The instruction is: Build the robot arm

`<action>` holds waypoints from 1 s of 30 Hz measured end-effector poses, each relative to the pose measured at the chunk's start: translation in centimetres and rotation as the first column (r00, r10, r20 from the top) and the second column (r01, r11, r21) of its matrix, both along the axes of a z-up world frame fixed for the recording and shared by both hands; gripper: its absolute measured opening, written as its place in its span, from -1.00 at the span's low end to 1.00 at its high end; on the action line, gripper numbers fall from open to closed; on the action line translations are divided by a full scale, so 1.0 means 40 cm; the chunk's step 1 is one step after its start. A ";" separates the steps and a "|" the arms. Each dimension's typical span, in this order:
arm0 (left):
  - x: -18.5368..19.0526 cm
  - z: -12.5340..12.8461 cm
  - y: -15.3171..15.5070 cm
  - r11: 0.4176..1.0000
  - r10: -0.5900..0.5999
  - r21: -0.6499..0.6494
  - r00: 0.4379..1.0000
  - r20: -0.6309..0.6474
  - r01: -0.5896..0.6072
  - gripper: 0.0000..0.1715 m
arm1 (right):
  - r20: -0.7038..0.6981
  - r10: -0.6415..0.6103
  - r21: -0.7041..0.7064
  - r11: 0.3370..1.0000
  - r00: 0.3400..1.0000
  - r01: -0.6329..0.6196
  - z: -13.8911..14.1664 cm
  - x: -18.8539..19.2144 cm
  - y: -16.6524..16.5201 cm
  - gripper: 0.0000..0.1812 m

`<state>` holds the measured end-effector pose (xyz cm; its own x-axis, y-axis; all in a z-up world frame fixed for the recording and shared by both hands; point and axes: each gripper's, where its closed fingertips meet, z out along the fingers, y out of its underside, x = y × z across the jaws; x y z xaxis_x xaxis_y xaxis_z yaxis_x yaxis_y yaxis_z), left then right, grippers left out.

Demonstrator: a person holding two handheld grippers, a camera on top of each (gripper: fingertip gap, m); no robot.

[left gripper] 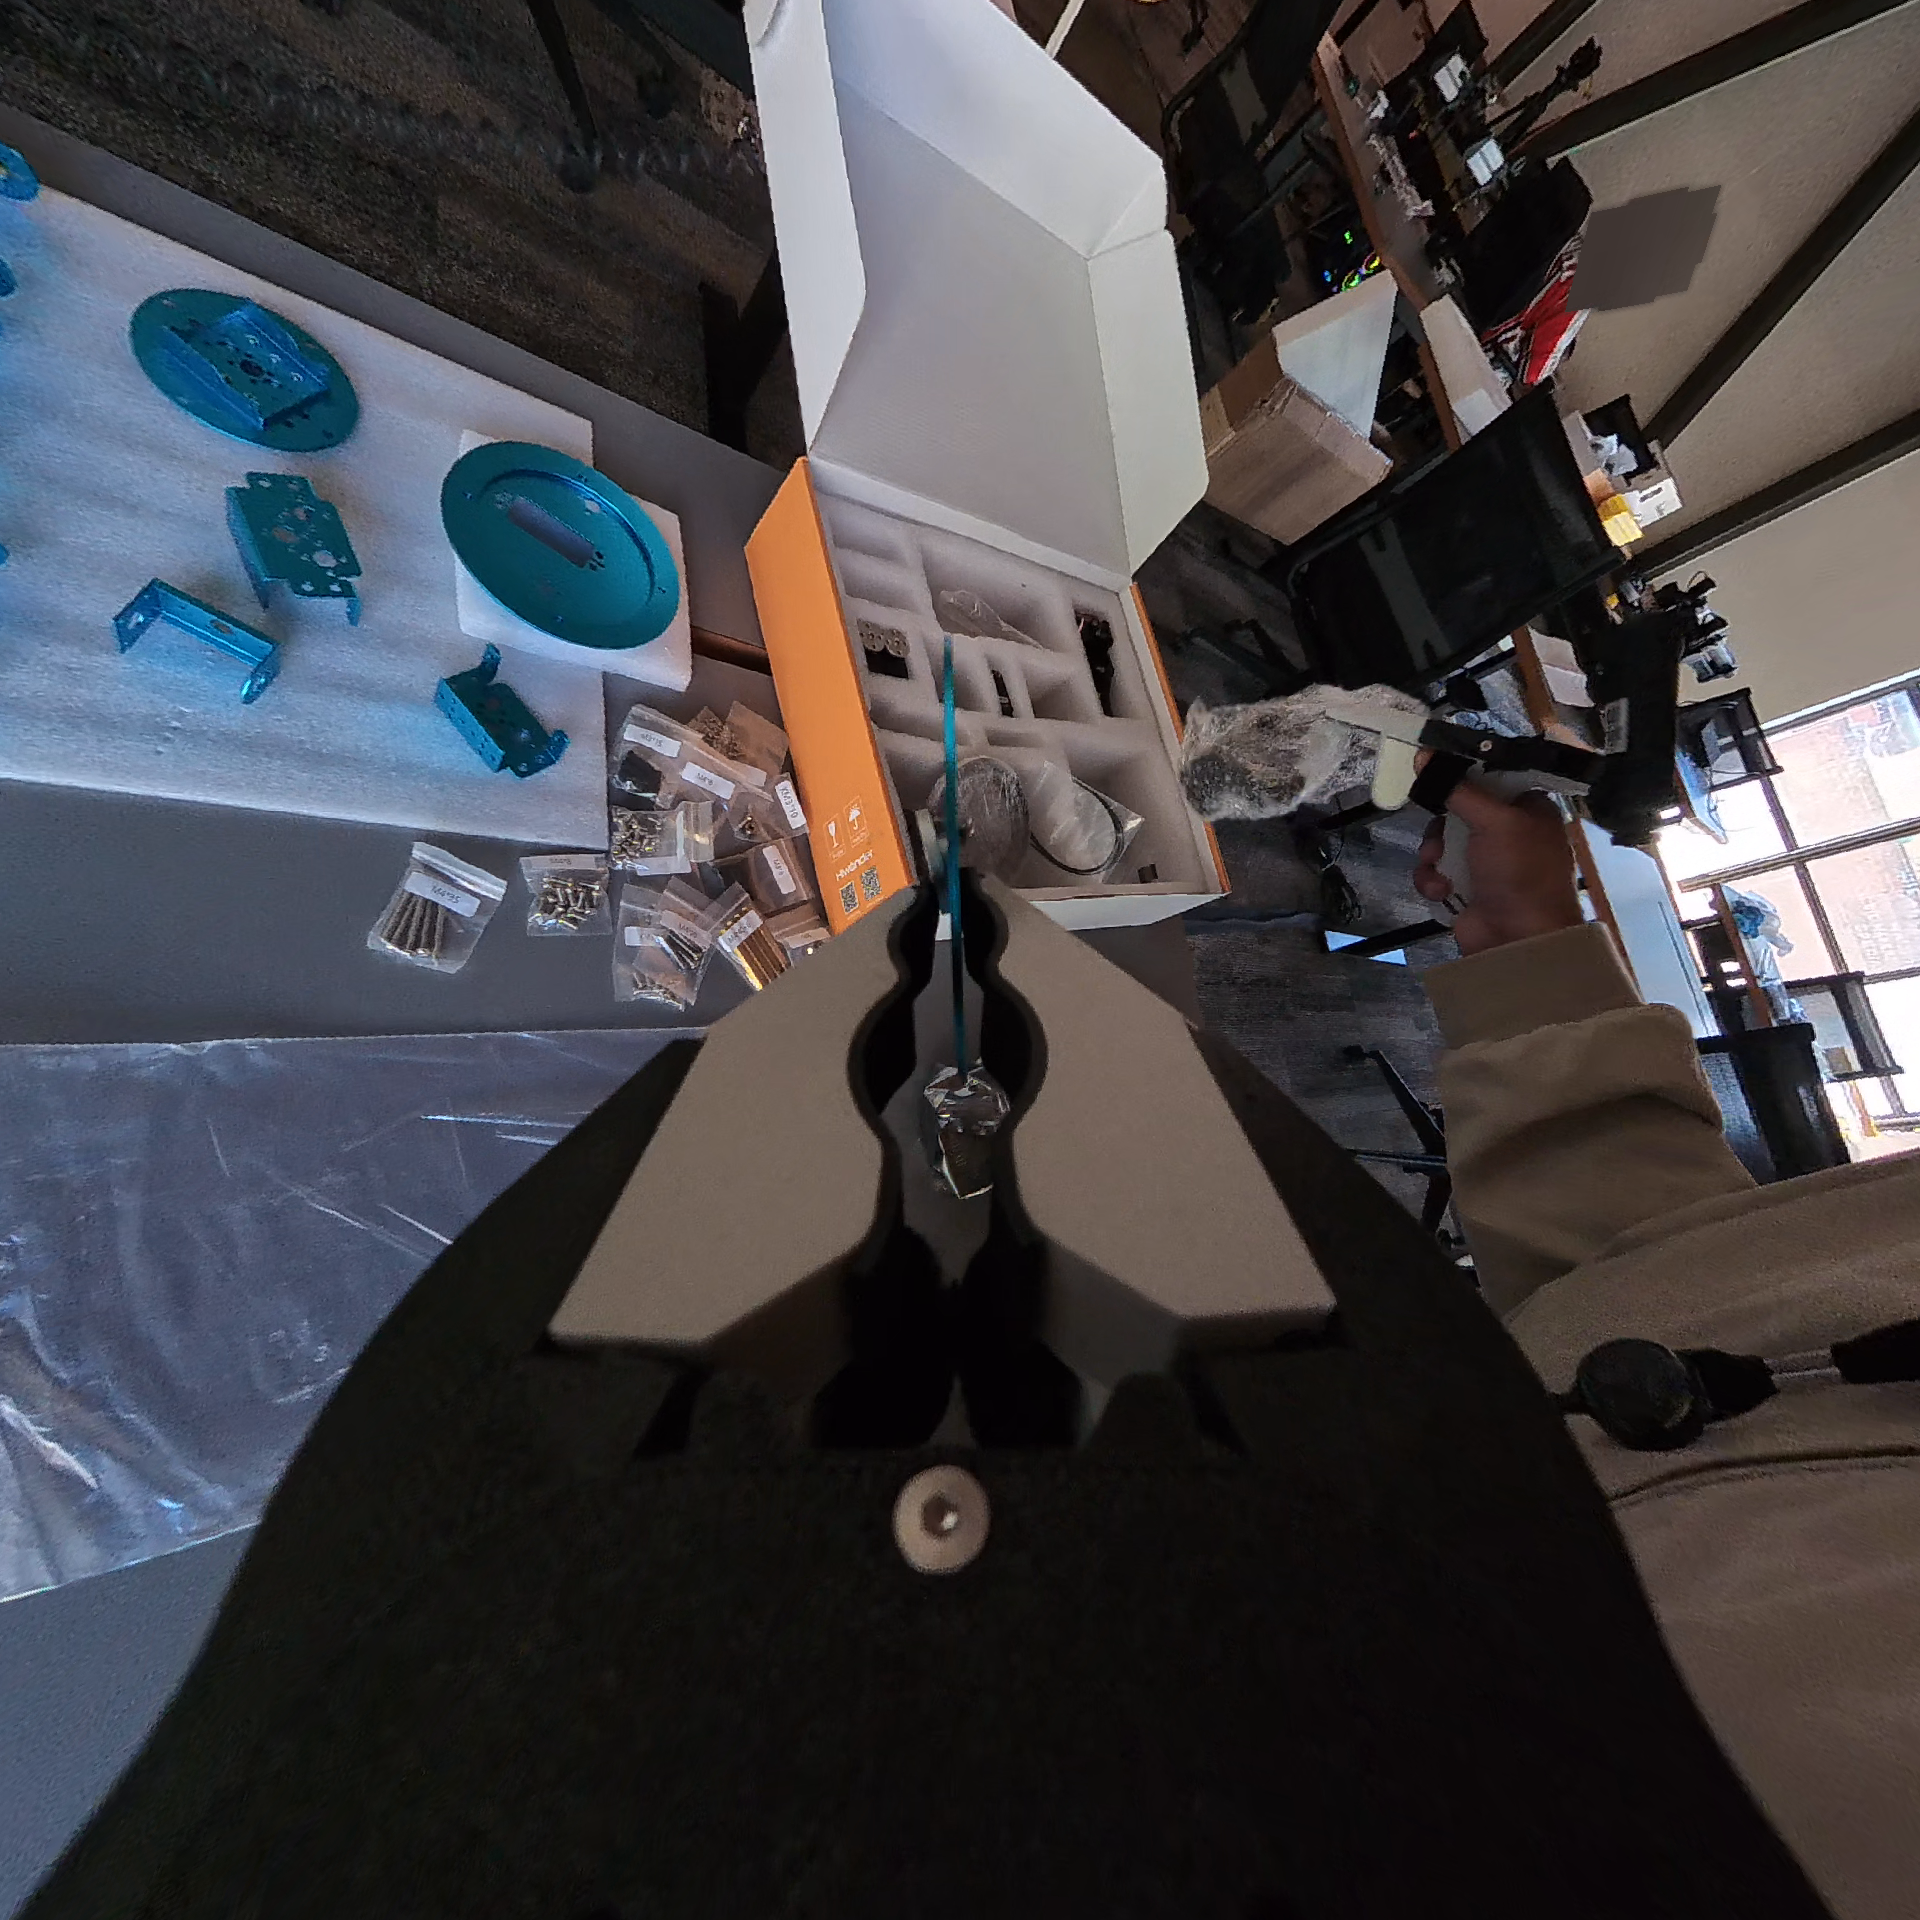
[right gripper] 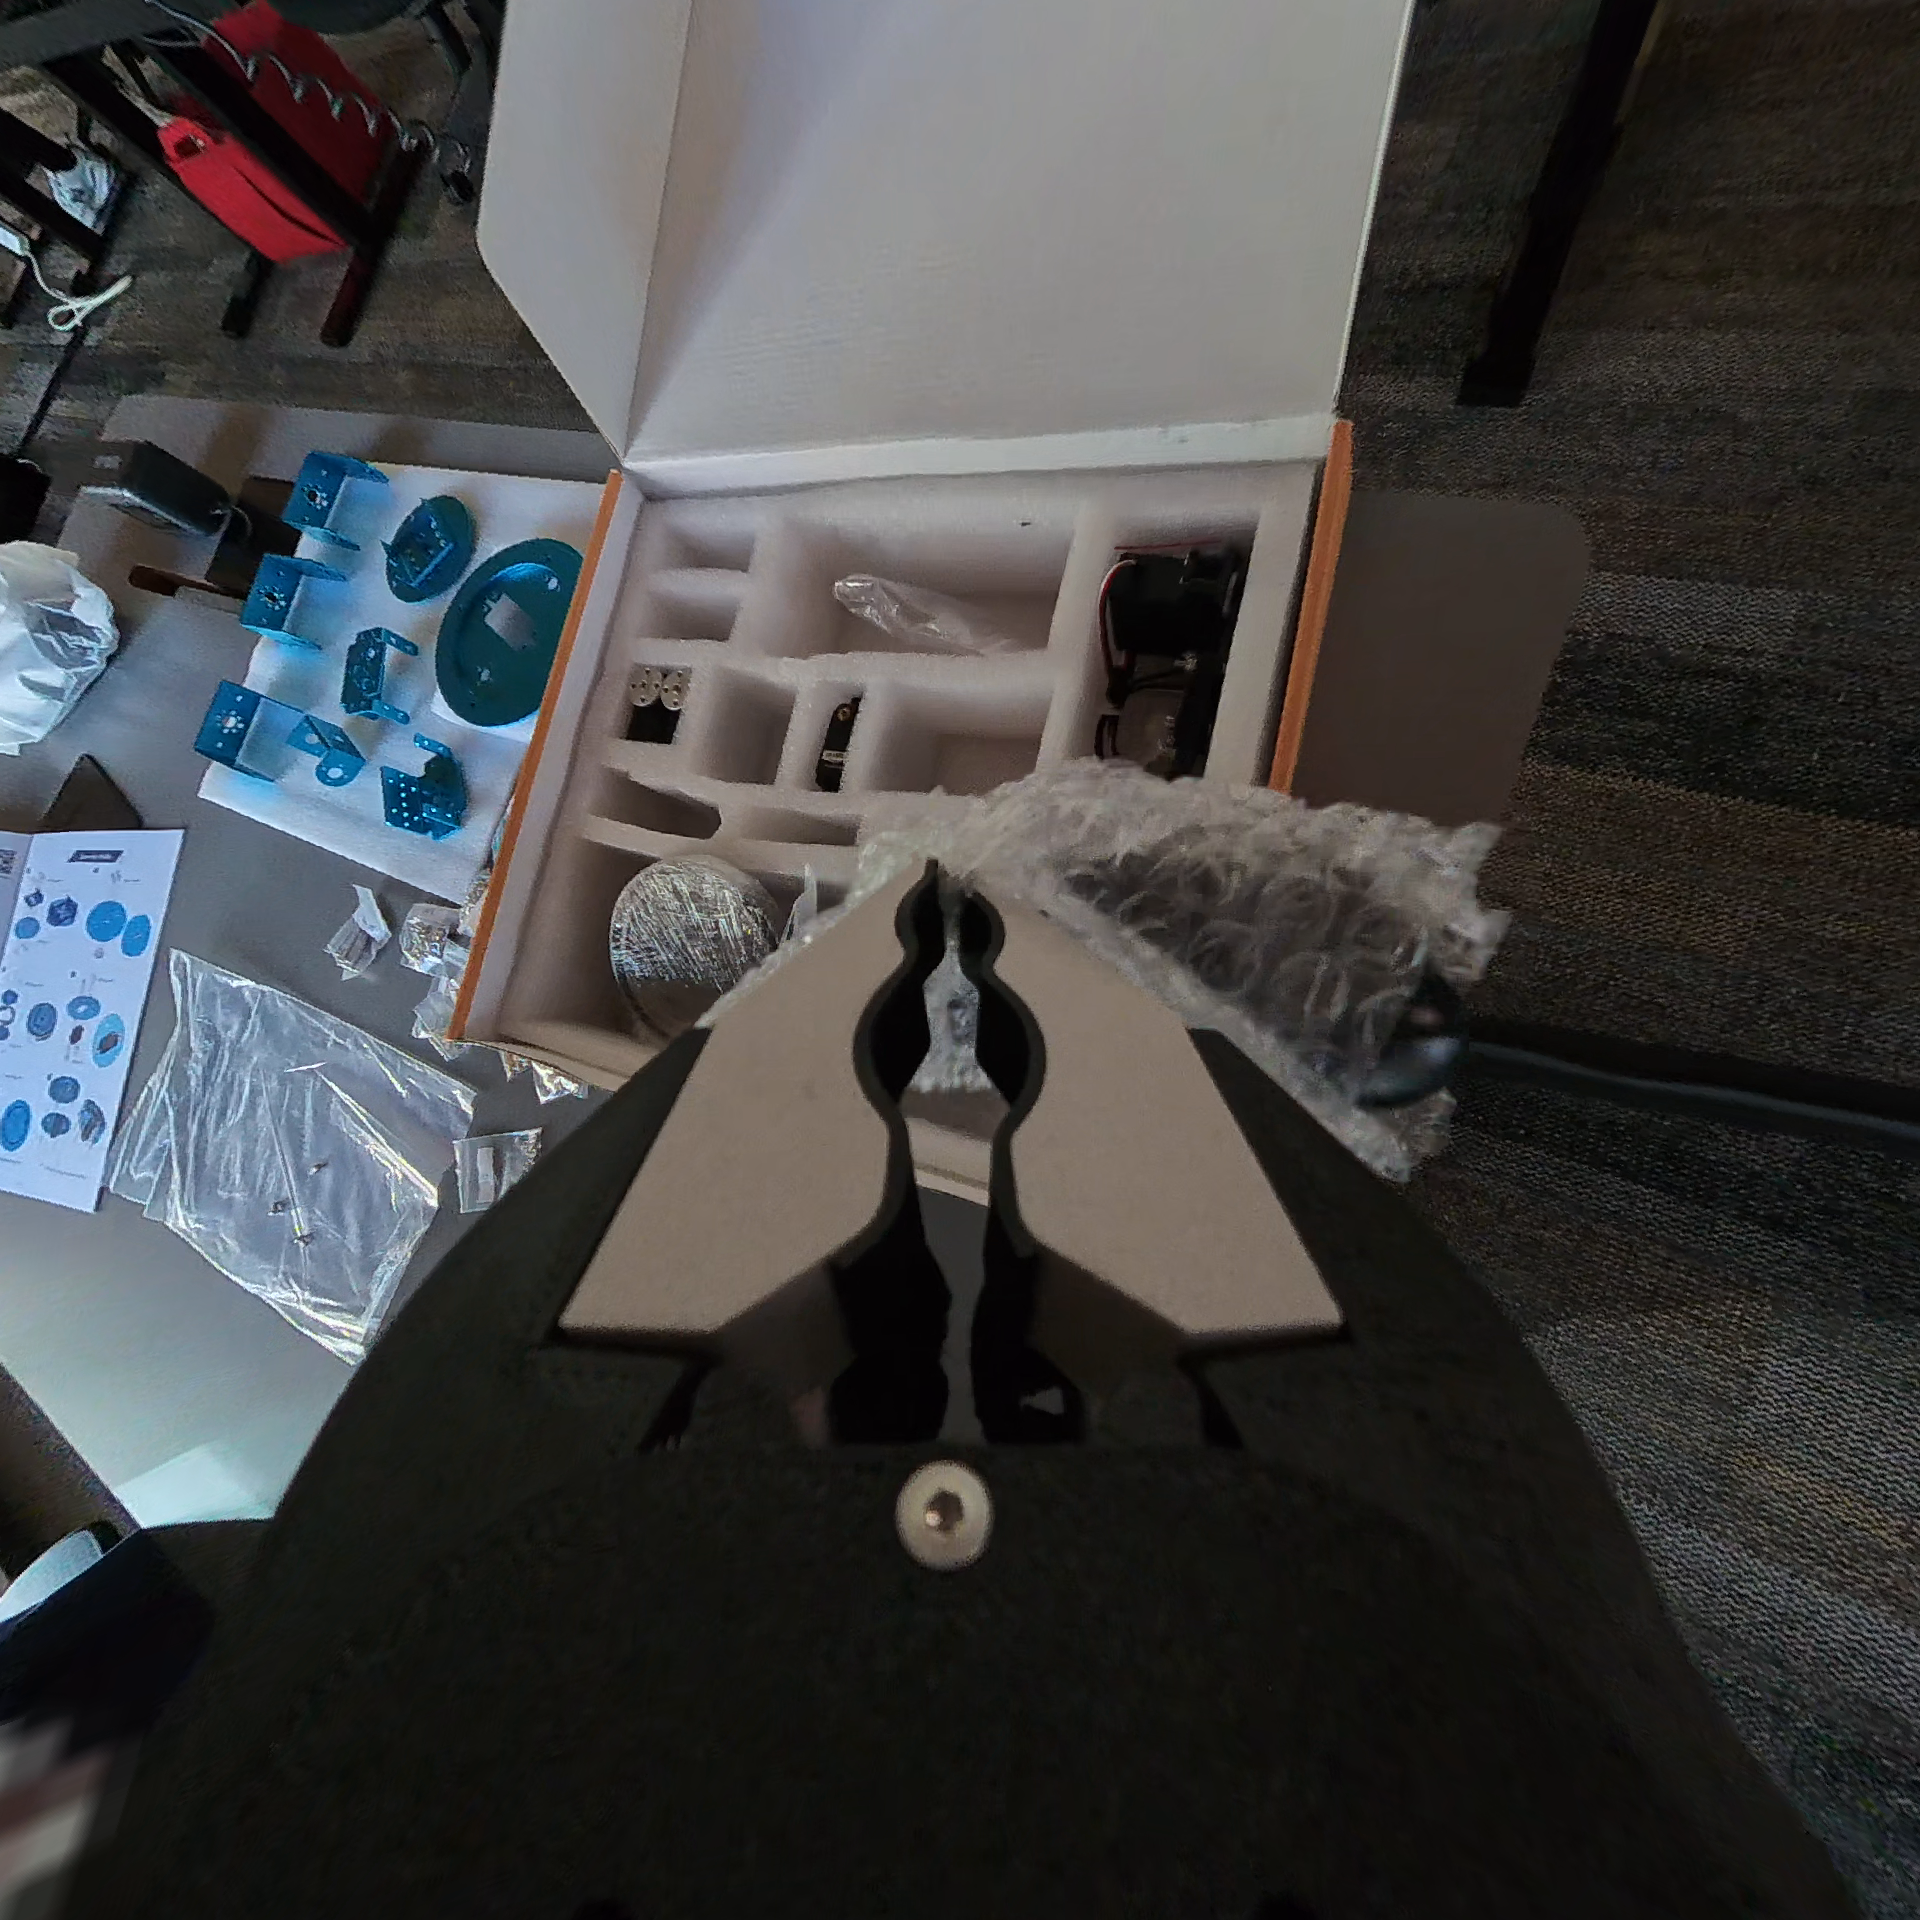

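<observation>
The left gripper (left gripper: pixel 951 894) pinches a thin teal metal disc (left gripper: pixel 949 790) edge-on between its fingers, above the orange-sided cardboard box (left gripper: pixel 821 717) of white foam. The right gripper (right gripper: pixel 940 883) clamps a crinkly bubble-wrapped dark bundle (right gripper: pixel 1226 914) over the box's near edge.

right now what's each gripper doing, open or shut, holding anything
Left gripper: shut on a thin teal plate, seen edge-on.
Right gripper: shut on a bubble-wrapped black part.
</observation>
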<state>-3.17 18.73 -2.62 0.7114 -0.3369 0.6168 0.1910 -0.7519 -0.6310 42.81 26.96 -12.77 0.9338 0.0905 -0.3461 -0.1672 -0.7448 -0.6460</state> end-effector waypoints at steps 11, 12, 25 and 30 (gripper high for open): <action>-0.047 0.000 0.005 1.000 0.008 0.007 1.000 0.004 -0.008 -0.95 | 0.121 -0.062 0.044 0.997 0.991 0.057 0.090 0.061 0.017 -1.00; -0.050 -0.001 0.006 1.000 0.010 0.006 1.000 0.007 -0.010 -0.95 | 0.133 -0.054 0.039 0.998 0.990 0.049 0.087 0.055 0.019 -1.00; -0.074 0.029 0.018 0.999 0.036 0.013 0.999 0.006 -0.036 -0.95 | 0.164 0.008 -0.247 0.968 0.986 0.033 -0.261 -0.080 -0.003 -1.00; -0.076 0.027 0.036 0.999 0.046 0.006 0.999 0.003 -0.046 -0.95 | 0.030 -0.016 -0.289 0.957 0.999 0.024 -0.318 -0.118 -0.007 -0.99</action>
<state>-6.21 20.17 -1.54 0.7240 -0.3077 0.6173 0.2272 -0.7386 -0.6347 38.10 26.66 -25.48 0.9439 -0.0281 -0.3291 -0.1690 -0.8973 -0.4079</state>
